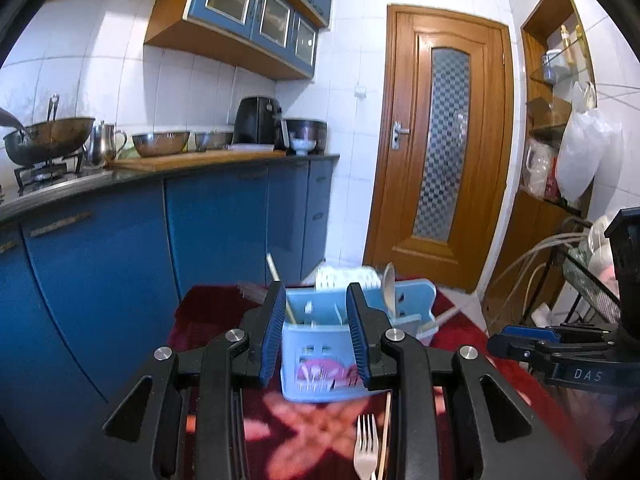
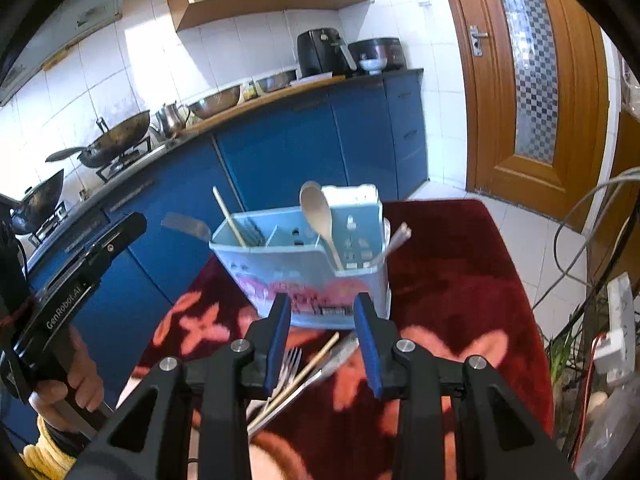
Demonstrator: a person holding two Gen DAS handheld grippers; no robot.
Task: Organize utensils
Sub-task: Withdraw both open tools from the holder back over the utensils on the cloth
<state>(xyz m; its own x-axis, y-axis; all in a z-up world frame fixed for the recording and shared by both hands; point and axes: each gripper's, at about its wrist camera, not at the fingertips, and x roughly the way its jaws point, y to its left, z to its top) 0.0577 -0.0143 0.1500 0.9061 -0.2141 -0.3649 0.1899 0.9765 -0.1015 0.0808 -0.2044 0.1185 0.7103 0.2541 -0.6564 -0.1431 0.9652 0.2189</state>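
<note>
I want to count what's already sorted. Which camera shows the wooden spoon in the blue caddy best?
The right wrist view: the wooden spoon stands clear in the blue caddy, bowl up, handle visible down into its compartment. In the left wrist view the left gripper's fingers hide most of the spoon.

Setting was a home kitchen. Blue base cabinets (image 1: pixel 216 220) ran under a dark countertop (image 1: pixel 120 176), with glass-fronted blue wall cabinets (image 1: pixel 260 8) above white wall tiles (image 1: pixel 188 80). A wok (image 1: pixel 48 138) sat on a gas burner, beside a steel jug (image 1: pixel 105 142), metal bowls (image 1: pixel 160 143), an air fryer (image 1: pixel 258 120). A wooden door (image 1: pixel 444 140) with 1 patterned glass panel closed the room.
</note>
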